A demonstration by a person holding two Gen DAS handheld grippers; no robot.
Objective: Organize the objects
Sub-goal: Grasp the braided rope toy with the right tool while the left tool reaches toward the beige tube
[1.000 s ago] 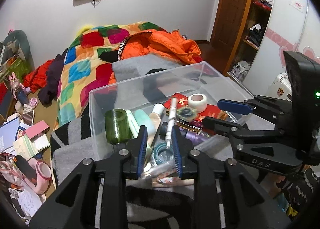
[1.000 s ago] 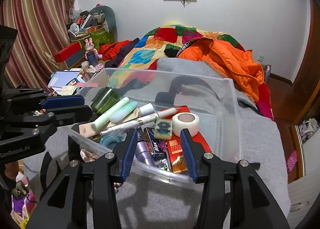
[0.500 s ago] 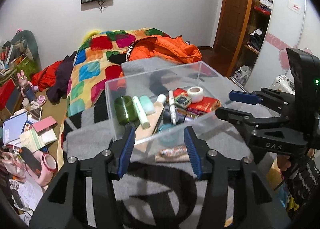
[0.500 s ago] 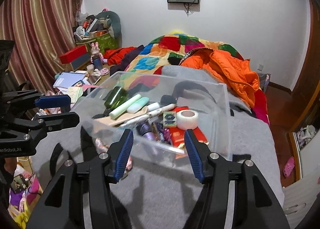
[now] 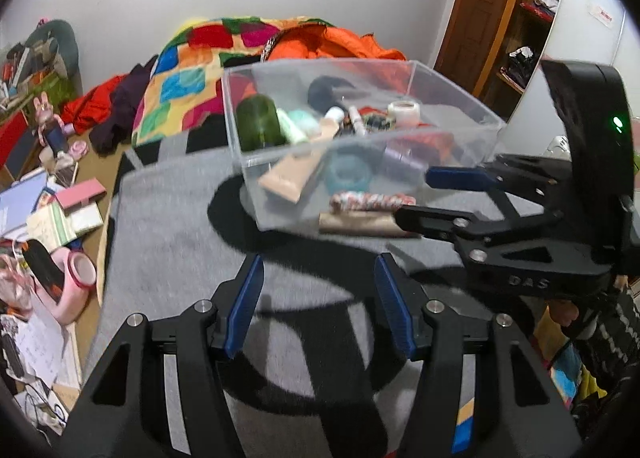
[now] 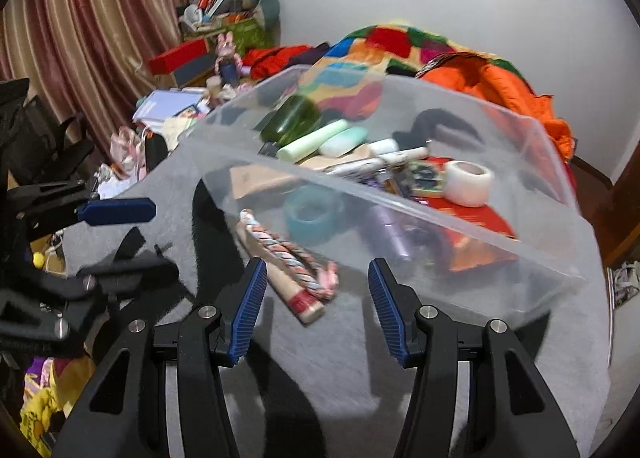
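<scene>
Left wrist view: bed with grey blanket (image 5: 168,226) carrying black markings fills the foreground; patchwork quilt (image 5: 188,70) and orange jacket (image 5: 344,46) lie behind it against the white wall; floor to the left is strewn with books and a pink item. Clear plastic bin (image 5: 440,86) sits on the blanket, open at the top, its long side angled toward the camera; contents, largest first: green bottle (image 5: 260,124) at the left end, beige tube (image 5: 292,174) against the near wall, pale green tube (image 5: 292,128) beside the bottle, teal tape ring (image 5: 346,176), white tape roll (image 5: 404,112) at the far right, plus red packets and pens too blurred to sort. Braided pastel rope (image 6: 288,248) lies on the blanket outside the bin, just beside its near wall, resting across a beige stick with a red band (image 6: 296,296). Left hand-held gripper (image 5: 318,302): jaws opening, about half apart, nothing between the blue pads, only blanket below. Right hand-held gripper (image 6: 316,310): jaws part open and empty; the rope and stick end lie just ahead of the left pad, not touched; seen in the left wrist view it hovers beside the bin's right end.
</scene>
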